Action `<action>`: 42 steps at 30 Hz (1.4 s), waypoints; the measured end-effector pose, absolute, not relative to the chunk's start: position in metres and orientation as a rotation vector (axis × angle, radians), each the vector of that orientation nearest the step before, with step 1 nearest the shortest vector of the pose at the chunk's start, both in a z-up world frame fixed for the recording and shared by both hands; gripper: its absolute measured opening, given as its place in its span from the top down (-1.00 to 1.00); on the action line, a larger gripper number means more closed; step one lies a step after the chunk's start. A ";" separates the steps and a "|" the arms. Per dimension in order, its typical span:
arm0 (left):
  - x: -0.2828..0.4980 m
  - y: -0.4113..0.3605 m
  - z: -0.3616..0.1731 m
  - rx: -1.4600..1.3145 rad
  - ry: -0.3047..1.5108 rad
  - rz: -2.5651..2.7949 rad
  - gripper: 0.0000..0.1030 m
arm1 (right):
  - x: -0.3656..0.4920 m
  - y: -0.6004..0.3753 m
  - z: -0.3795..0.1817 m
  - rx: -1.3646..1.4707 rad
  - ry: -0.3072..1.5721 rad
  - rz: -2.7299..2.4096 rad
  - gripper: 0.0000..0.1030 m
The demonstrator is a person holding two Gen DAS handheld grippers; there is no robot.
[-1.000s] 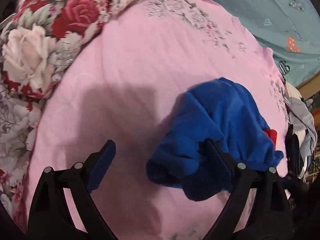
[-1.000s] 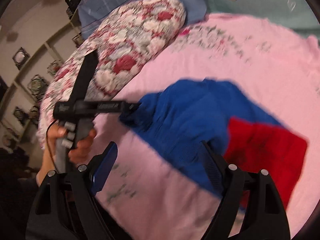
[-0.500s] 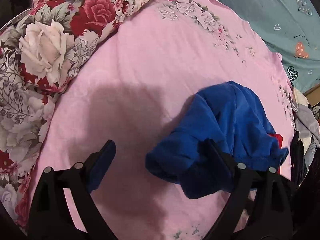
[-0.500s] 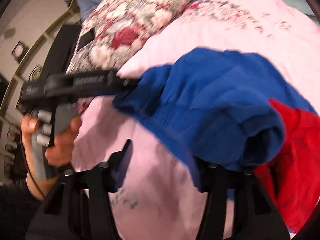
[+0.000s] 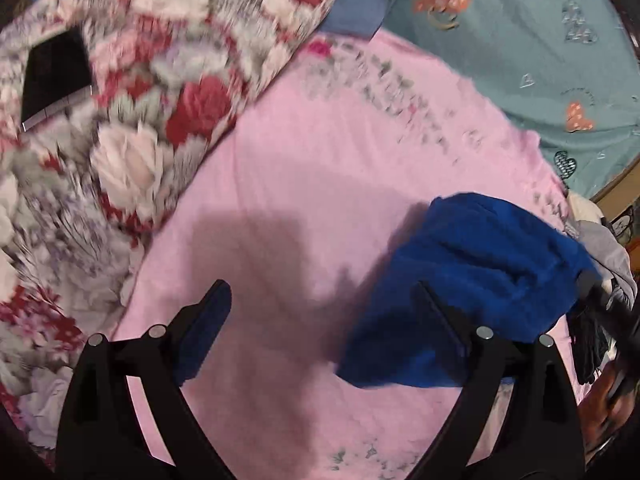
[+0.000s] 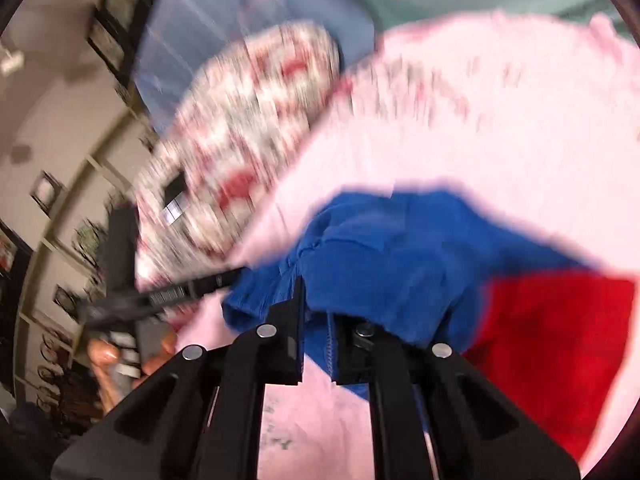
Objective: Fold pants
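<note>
The right gripper (image 6: pixel 318 312) has just closed and now pinches a fold of the blue pants (image 6: pixel 400 256), which lie bunched on the pink sheet (image 5: pixel 320 184). The left gripper (image 5: pixel 320 312) stands wide apart, one finger (image 5: pixel 436 312) under the cloth

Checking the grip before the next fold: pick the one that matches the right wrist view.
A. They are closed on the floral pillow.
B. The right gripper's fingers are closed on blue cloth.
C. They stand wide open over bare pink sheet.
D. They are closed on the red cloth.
B: in the right wrist view the right gripper has its fingers drawn close together with a fold of the blue pants pinched between them.
</note>
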State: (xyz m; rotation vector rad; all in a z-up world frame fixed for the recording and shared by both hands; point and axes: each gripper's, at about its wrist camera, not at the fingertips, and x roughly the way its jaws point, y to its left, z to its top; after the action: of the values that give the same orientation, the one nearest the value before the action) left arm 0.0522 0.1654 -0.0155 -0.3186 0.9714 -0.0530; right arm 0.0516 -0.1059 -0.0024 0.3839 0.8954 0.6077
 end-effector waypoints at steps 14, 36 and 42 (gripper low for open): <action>0.079 0.019 -0.068 -0.038 1.110 -0.241 -0.80 | 0.077 -0.283 -0.075 0.671 1.072 0.172 0.29; 0.077 0.012 -0.062 -0.037 1.107 -0.213 -0.80 | 0.051 -0.228 -0.063 0.633 1.083 0.470 0.24; 0.085 0.011 -0.056 -0.060 1.081 -0.196 -0.80 | 0.091 -0.235 -0.031 0.637 0.917 0.469 0.74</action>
State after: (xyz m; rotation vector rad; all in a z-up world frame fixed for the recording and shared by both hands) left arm 0.0854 0.0108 -0.0556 -0.0600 1.0813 -0.1961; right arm 0.0915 -0.2353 -0.0311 0.6367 0.9169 0.4694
